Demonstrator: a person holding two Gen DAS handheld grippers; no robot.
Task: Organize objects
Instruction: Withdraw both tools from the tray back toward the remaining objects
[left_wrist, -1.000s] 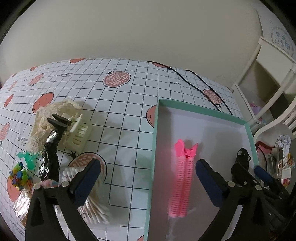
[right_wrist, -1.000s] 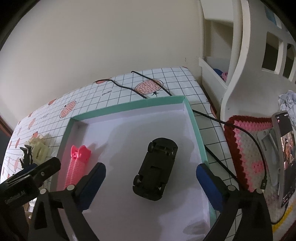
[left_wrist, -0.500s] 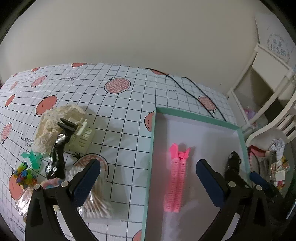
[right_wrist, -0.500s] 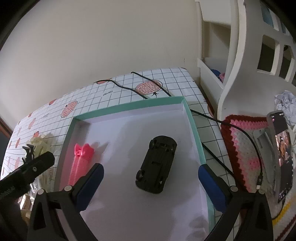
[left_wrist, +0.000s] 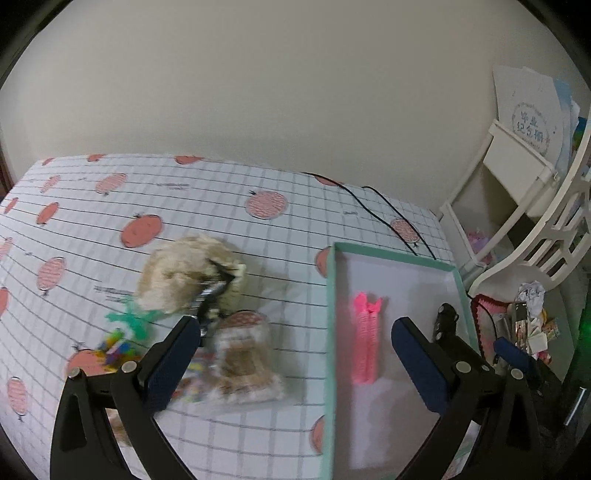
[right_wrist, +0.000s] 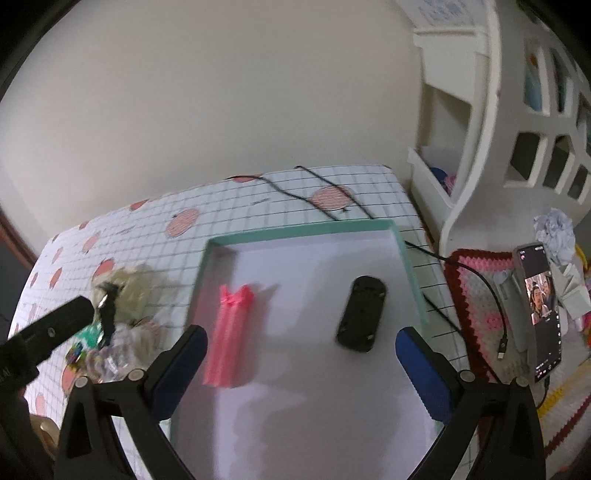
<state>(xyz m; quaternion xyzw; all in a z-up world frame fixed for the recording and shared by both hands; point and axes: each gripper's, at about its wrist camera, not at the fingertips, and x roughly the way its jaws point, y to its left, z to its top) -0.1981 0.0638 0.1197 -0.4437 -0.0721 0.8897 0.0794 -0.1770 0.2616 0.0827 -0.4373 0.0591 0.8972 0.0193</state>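
Note:
A teal-rimmed tray (left_wrist: 330, 295) (right_wrist: 295, 232) lies on the checked tablecloth. In it lie a pink hair curler (left_wrist: 365, 341) (right_wrist: 231, 338) and a black toy car (right_wrist: 362, 318) (left_wrist: 445, 320). Left of the tray sits a blurred pile: a cream lace bundle (left_wrist: 181, 275) (right_wrist: 127, 286), a black clip (left_wrist: 214, 295), a green clip (left_wrist: 135, 319), a clear bag of cotton swabs (left_wrist: 242, 363) and colourful beads (left_wrist: 116, 345). My left gripper (left_wrist: 291, 363) is open above the tray's left edge. My right gripper (right_wrist: 301, 373) is open over the tray, empty.
A black cable (right_wrist: 321, 197) runs across the table's far side. To the right stand a white shelf unit (right_wrist: 480, 147), a crocheted mat (right_wrist: 480, 314) and a phone (right_wrist: 539, 310) on a stand. The left gripper's body (right_wrist: 44, 336) shows at the left.
Both grippers have pulled back and up from the tray. The left view has swung left, so the pile now sits nearer centre. The curler and the car have stayed in place.

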